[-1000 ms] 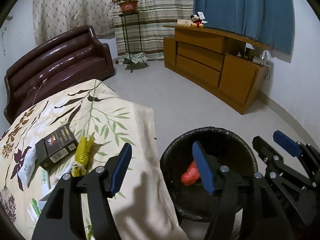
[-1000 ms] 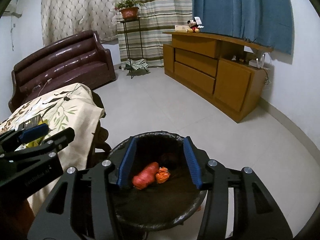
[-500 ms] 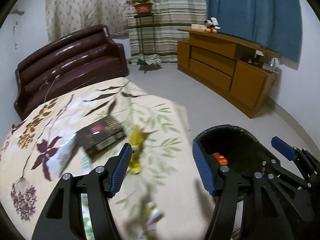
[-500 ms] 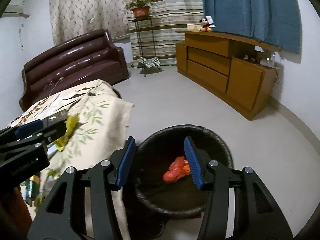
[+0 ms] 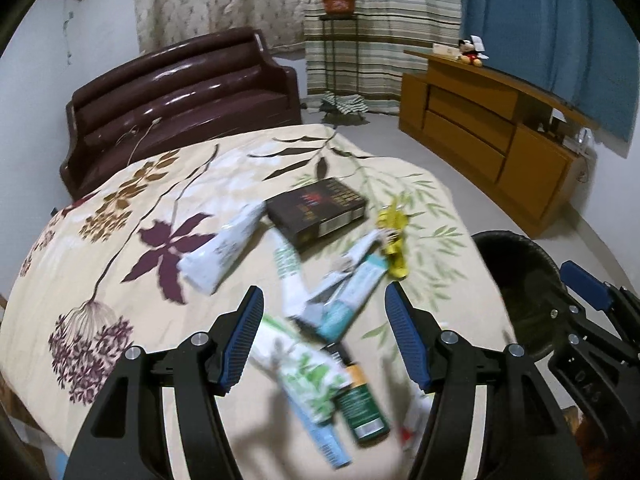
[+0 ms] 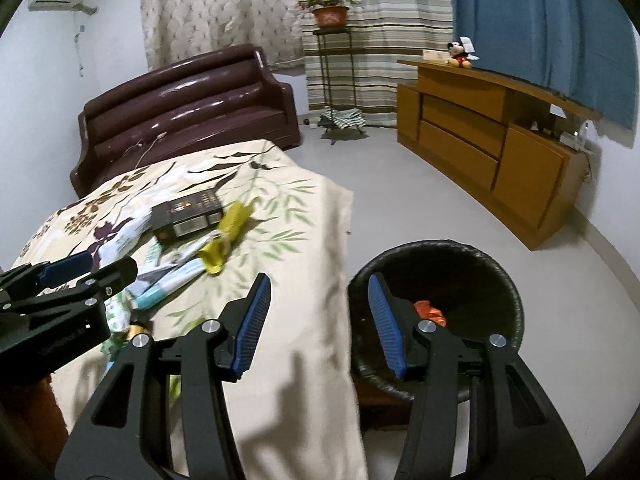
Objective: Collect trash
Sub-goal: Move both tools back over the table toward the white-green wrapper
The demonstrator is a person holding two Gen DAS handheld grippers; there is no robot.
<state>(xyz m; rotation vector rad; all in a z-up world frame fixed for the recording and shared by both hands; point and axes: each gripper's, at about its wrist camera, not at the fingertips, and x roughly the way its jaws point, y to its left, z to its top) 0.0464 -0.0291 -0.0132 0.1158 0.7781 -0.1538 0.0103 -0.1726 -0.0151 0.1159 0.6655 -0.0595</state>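
Several wrappers [image 5: 340,300] lie scattered mid-frame on the floral worktop [image 5: 120,208], beside a black box [image 5: 316,210]. Left gripper [image 5: 324,336] hangs above them, jaws released, empty. Lower right, right gripper [image 6: 316,320], jaws released, straddles the bin [image 6: 480,264] rim.

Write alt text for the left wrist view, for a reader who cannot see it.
The open, empty left gripper hangs over wrappers and packets scattered on a floral tablecloth, beside a dark box. A black trash bin stands at the right, partly behind the right gripper; a brown sofa lies beyond.
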